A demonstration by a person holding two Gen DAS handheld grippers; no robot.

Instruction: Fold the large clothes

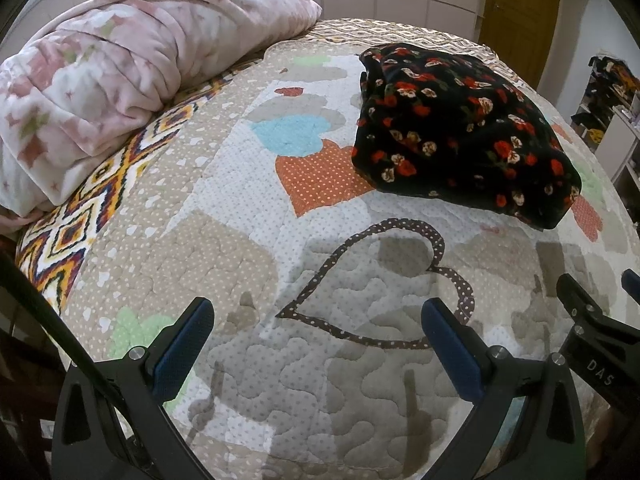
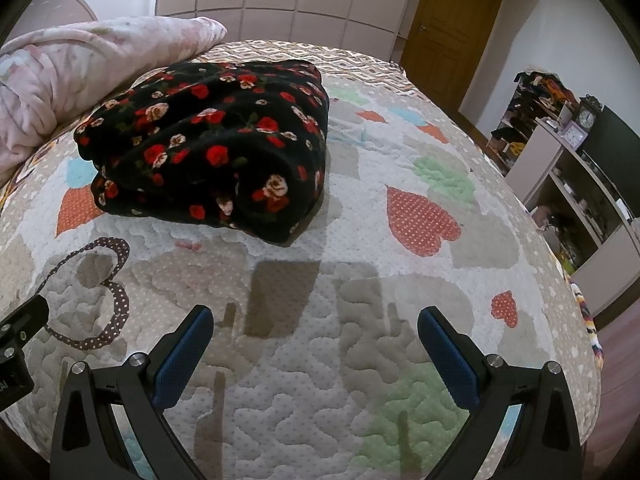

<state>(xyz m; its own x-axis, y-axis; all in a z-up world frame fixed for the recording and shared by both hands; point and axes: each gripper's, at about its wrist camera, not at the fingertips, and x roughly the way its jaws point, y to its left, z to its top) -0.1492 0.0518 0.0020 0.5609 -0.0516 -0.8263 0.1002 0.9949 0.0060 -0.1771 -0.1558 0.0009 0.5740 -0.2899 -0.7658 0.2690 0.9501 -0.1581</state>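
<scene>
Bedroom walls, a run of pale cupboard doors and a brown door [image 2: 448, 28] ring the scene, and nearly everything below them is the bed, spread with a quilt [image 1: 280, 380] patched in hearts. At my ten o'clock in the left wrist view a pink blanket [image 1: 120, 72] lies bunched along the far edge. Next in size is the dark flowered garment [image 2: 208, 148], already folded into a thick bundle and resting on the quilt, well apart from both tools. From the left gripper [image 1: 316, 344] it sits at about one o'clock; from the right gripper [image 2: 314, 348] at about eleven, so it lies ahead and between the two. I judge the right one a little nearer, since the bundle looms larger in its view. Its long axis seems to run from near right to far left, with the rolled, folded edge facing me. Both sets of jaws stand spread wide, holding nothing, hovering over bare quilt. As I read it, the folding looks done or nearly so; any further tuck would mean reaching forward with both.
</scene>
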